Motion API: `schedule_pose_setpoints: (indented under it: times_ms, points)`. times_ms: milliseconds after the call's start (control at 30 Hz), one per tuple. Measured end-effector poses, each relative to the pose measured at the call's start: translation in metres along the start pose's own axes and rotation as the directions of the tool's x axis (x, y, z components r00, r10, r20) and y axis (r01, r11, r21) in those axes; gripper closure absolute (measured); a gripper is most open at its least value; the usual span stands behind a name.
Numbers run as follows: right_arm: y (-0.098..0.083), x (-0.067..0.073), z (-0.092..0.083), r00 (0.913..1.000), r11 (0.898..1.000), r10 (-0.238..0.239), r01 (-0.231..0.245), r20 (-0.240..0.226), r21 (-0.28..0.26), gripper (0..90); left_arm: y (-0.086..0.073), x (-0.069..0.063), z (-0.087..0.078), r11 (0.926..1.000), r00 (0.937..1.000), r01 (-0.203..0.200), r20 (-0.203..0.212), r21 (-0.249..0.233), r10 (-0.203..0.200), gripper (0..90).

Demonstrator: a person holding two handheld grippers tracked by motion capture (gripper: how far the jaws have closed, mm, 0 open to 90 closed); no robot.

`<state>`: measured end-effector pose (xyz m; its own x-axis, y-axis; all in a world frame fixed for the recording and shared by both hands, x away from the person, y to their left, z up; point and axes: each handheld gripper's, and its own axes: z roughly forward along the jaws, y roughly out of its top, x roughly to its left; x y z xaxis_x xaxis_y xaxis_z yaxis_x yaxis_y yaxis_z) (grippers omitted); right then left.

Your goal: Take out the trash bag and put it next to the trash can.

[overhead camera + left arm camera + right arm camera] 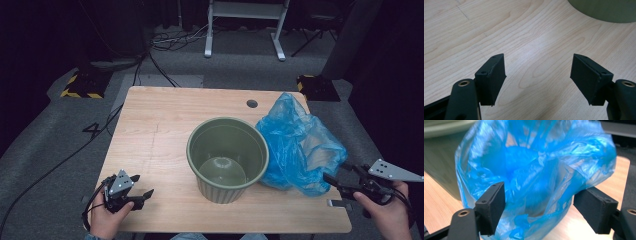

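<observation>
At the high view's right, the crumpled blue plastic bag [298, 145] lies touching the round green ribbed plastic bin [228, 157] at centre. The right gripper [334, 181], jaws apart, has bag film between them; the left gripper [141, 190], lower left, gapes over the bare wooden table [155, 130].

Thin, glossy, crinkled blue plastic bag [300, 145]; smooth, matt green plastic pot [227, 157]; pale, smooth wood-grain bench [155, 140]; matt black jaws.
</observation>
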<state>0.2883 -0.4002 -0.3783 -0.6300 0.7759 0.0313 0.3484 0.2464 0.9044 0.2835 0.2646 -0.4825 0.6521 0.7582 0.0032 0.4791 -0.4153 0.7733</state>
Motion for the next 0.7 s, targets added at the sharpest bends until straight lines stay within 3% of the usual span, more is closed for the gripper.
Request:
schedule_pose_setpoints:
  times_ms: [433,700]
  points:
    - [-0.047,-0.010,0.019,0.9995,0.994,0.019,-0.022,0.026,0.107,25.5,-0.004,0.000,0.002,0.9996,1.0000,-0.003,0.000,0.028,0.003,27.8]
    - [-0.073,-0.014,0.037,0.9993,0.981,0.019,-0.025,0.032,0.191,25.5,-0.006,0.000,0.005,0.9987,1.0000,-0.006,0.005,0.051,0.006,27.7]
